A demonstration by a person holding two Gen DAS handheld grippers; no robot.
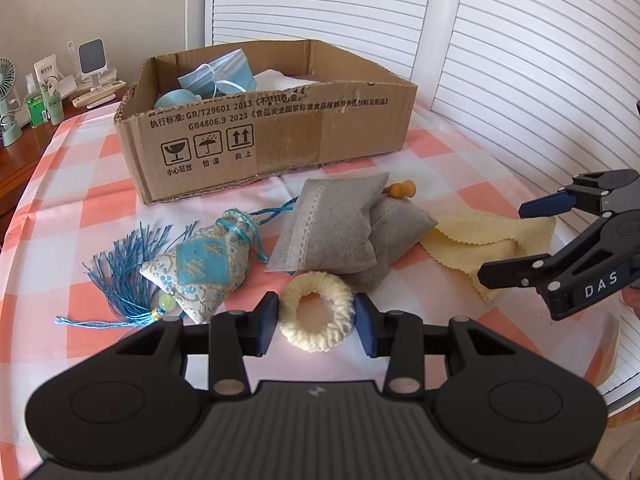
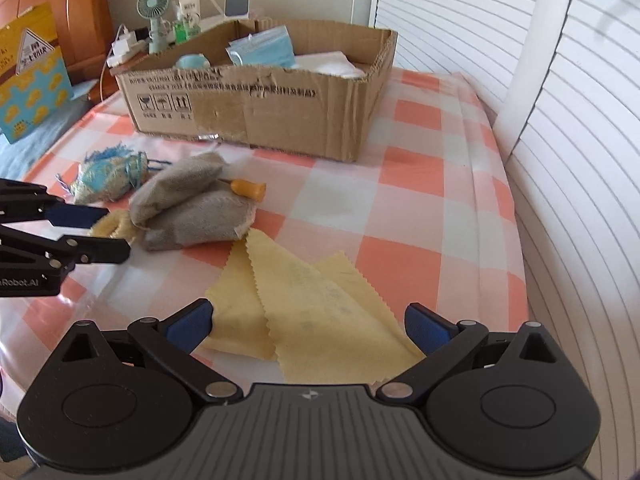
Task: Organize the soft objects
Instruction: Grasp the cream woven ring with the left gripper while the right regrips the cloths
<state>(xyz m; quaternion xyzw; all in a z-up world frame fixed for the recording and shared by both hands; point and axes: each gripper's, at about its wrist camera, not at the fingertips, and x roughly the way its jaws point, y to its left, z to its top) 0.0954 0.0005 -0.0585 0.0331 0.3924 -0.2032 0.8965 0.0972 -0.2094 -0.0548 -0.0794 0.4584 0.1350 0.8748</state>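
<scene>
The left gripper [image 1: 316, 326] squeezes the cream yarn ring [image 1: 317, 312] between its pads. The squashy ring could pop out. The right gripper [image 2: 308, 328] gapes over the yellow cloth [image 2: 308, 304].

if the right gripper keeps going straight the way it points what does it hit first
Most likely the yellow cloth, lying between the open right gripper and the checked tablecloth; depth is hard to judge.

- A home bedroom: wooden headboard [image 2: 86, 12] at 10 o'clock.
- White louvred doors [image 1: 520, 40] from 12 to 3 o'clock.
- Desk fan [image 2: 153, 12], charger and toiletry bottles [image 1: 38, 108] on a wooden side table.
- Pink checked cloth [image 2: 420, 184] underneath.
</scene>
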